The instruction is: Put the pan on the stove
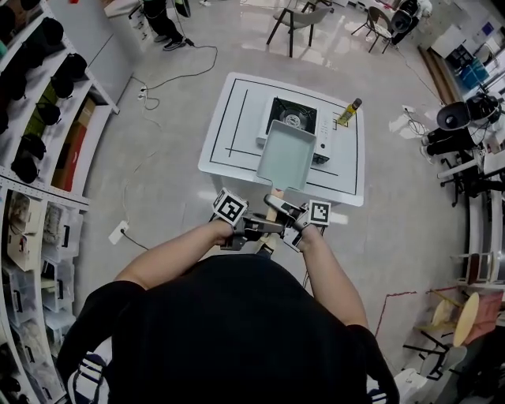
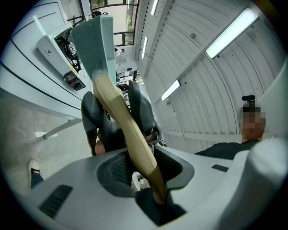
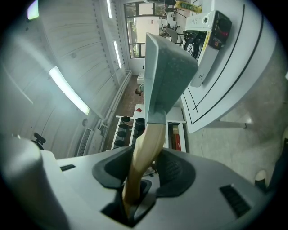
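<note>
A pale green square pan (image 1: 286, 154) with a wooden handle (image 1: 275, 193) hangs over the near edge of the white table (image 1: 229, 126). It is just short of the black portable stove (image 1: 293, 117). Both grippers are shut on the handle: my right gripper (image 1: 293, 215) nearer the pan, my left gripper (image 1: 246, 229) behind it. In the left gripper view the handle (image 2: 130, 134) runs between my left gripper (image 2: 139, 168) and on through the right gripper's dark fingers (image 2: 92, 119) to the pan (image 2: 92, 40). In the right gripper view my right gripper (image 3: 144, 173) clamps the handle (image 3: 144, 148) below the pan (image 3: 166, 72).
A yellow oil bottle (image 1: 349, 112) stands to the right of the stove on the table. Shelves (image 1: 47, 118) line the left wall. Chairs (image 1: 296, 20) and equipment (image 1: 461, 126) stand at the back and right. A cable (image 1: 170, 79) trails on the floor.
</note>
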`<state>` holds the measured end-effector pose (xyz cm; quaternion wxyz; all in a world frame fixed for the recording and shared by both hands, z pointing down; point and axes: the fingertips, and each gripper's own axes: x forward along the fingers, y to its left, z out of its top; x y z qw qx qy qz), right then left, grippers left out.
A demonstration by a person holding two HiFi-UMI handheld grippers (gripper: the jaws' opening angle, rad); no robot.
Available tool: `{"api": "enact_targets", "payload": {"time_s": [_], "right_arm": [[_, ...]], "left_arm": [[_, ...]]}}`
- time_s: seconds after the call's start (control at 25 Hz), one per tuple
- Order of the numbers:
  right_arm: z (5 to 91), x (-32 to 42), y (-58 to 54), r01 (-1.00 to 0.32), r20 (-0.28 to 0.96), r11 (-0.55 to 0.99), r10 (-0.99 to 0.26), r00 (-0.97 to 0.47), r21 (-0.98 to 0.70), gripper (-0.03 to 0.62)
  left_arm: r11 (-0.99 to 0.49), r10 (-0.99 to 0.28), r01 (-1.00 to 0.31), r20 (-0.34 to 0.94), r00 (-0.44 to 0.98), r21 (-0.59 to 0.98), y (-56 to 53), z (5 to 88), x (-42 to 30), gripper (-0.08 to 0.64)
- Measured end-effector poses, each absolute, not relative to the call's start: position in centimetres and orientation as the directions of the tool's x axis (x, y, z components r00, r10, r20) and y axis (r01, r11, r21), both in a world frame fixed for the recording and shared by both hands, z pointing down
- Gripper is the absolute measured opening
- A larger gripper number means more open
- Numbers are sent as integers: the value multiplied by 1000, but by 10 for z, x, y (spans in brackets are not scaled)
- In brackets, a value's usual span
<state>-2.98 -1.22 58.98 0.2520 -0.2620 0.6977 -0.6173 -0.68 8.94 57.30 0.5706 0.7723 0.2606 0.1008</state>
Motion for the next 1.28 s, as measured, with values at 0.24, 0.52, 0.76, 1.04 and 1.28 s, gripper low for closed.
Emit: {"api": "enact_targets", "payload": {"time_s": [0.24, 0.52, 0.76, 1.04, 1.28], "right_arm": [[594, -11, -26, -36, -32, 90, -661, -749, -995, 158], [599, 7, -42, -22, -32, 76, -647, -761, -997, 158], [603, 22, -49, -5, -41, 70, -639, -768, -998, 156], [605, 27, -52, 4, -45, 67, -634, -772, -998, 156], [605, 37, -53, 13, -48, 60, -632, -774, -998, 156]], "left_arm": [[-223, 501, 285, -141, 854, 932, 74, 573, 15, 127], [-219, 483, 267, -133, 865, 939, 57, 578, 35, 127], [-226, 471, 252, -120, 874, 941, 49, 583, 52, 127], [-224, 471, 246, -116, 875, 943, 46, 583, 57, 129], [-223, 464, 240, -113, 879, 945, 45, 584, 68, 127]]}}
